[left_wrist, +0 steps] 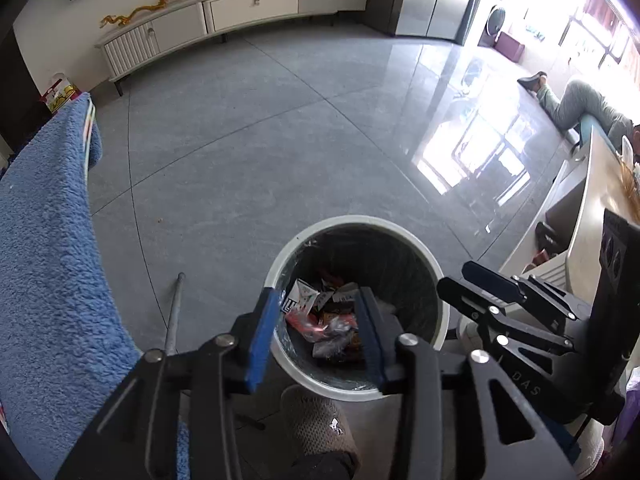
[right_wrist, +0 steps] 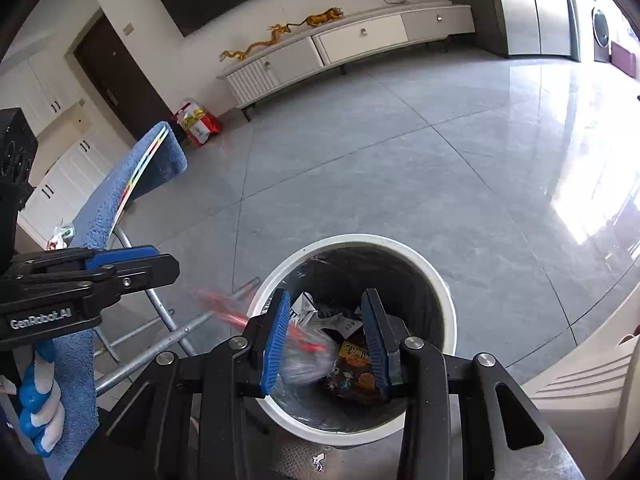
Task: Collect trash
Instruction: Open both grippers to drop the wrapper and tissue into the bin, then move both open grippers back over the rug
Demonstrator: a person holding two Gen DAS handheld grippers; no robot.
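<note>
A white round trash bin (left_wrist: 436, 276) with a dark liner stands on the grey tile floor and holds several wrappers (left_wrist: 320, 312). It also shows in the right wrist view (right_wrist: 448, 300). My left gripper (left_wrist: 316, 332) is open and empty above the bin. My right gripper (right_wrist: 326, 338) is open above the bin too. A clear plastic wrapper with red print (right_wrist: 304, 354), blurred by motion, is between the right fingers and falling free over the bin. The right gripper shows in the left wrist view (left_wrist: 484, 288); the left one shows in the right wrist view (right_wrist: 132, 264).
A blue towel (left_wrist: 44, 240) hangs over a metal rack (right_wrist: 168, 320) left of the bin. A white TV cabinet (left_wrist: 240, 16) stands along the far wall. A person lies on the floor (left_wrist: 576, 100) at far right. A pale table (left_wrist: 592, 208) is at right.
</note>
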